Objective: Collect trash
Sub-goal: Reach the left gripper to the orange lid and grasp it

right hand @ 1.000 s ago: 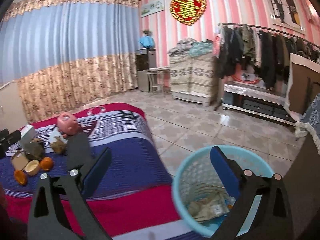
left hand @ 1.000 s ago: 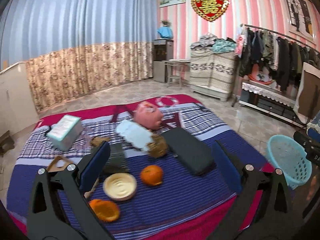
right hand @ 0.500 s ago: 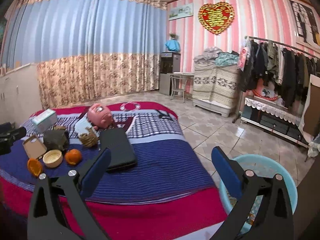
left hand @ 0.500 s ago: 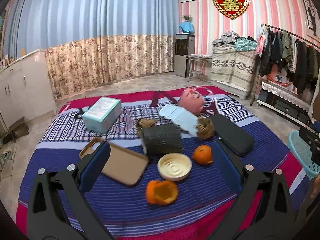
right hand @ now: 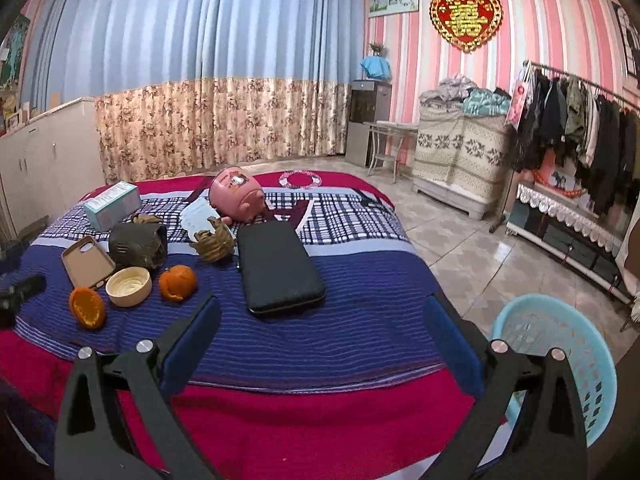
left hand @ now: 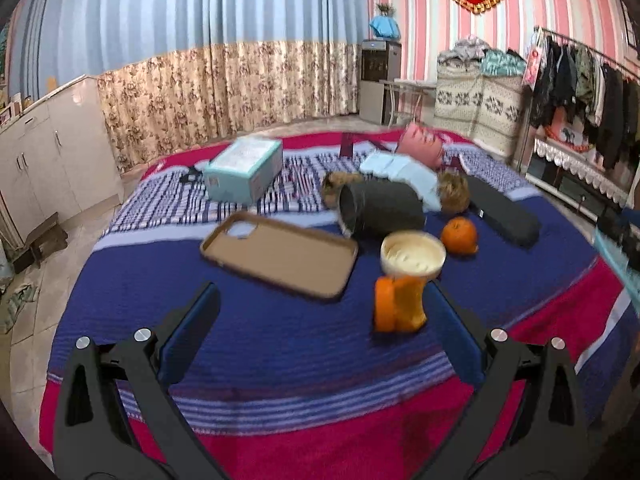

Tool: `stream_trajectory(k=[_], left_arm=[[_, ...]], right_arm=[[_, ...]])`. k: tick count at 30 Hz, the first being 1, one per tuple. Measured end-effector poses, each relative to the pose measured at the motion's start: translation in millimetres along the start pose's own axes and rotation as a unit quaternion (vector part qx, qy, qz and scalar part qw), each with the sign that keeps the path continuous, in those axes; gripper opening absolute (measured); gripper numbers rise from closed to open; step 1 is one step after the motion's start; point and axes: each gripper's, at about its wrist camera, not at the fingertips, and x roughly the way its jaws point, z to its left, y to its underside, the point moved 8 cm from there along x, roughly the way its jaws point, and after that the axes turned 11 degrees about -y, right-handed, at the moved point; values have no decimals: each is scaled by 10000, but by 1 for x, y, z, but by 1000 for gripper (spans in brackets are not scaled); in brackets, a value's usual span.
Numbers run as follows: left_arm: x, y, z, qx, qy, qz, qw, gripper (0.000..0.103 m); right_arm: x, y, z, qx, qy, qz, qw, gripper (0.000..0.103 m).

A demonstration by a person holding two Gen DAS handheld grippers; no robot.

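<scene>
- L gripper (left hand: 320,312): fingers wide apart, empty, above bed (left hand: 280,344).
- Peel (left hand: 398,304) on bed by R finger, just before bowl (left hand: 412,254).
- R gripper (right hand: 320,312): fingers apart, empty.
- Basket (right hand: 560,364) on floor, right of bed.

Bare blue blanket (left hand: 280,340) lay before the orange peel (left hand: 398,304), cream bowl (left hand: 413,254) touching behind, phone case (left hand: 280,258) near left.

This is a bedroom in a home. A big bed with a striped blue and red blanket (right hand: 340,320) fills the middle. At 3 o'clock, dark clothes hang on a metal rack (right hand: 580,128), and long blue and flowery curtains (right hand: 200,80) hang at 12 o'clock.
</scene>
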Motion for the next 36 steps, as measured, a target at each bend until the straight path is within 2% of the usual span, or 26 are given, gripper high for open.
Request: stream_trajectory(k=[5, 7, 10, 16, 21, 25, 27, 31, 36], left_arm=[[22, 22, -3, -124, 199, 447, 9987, 94], [29, 26, -6, -139, 333, 569, 9977, 81], [33, 26, -13, -31, 335, 617, 9975, 71], [38, 26, -19, 49, 324, 664, 9973, 70], [36, 20, -21, 80, 264, 512, 9983, 70], [38, 15, -22, 104, 252, 469, 9985, 65], [40, 17, -26, 215, 221, 517, 9982, 62], [43, 21, -30, 346, 96, 570, 9977, 62], [52, 16, -36, 309, 153, 675, 9971, 62]], right_arm=[[5, 6, -2, 72, -49, 111, 9999, 98], [6, 6, -1, 68, -51, 138, 9999, 98], [7, 6, -2, 81, -66, 152, 9998, 98], [10, 8, 2, 43, -86, 201, 9998, 98], [11, 9, 2, 16, -72, 213, 9997, 98], [9, 9, 1, 67, -81, 208, 9997, 98], [8, 9, -1, 73, -74, 206, 9997, 98], [9, 8, -1, 88, -77, 210, 9997, 98], [9, 9, -2, 84, -80, 216, 9997, 98]])
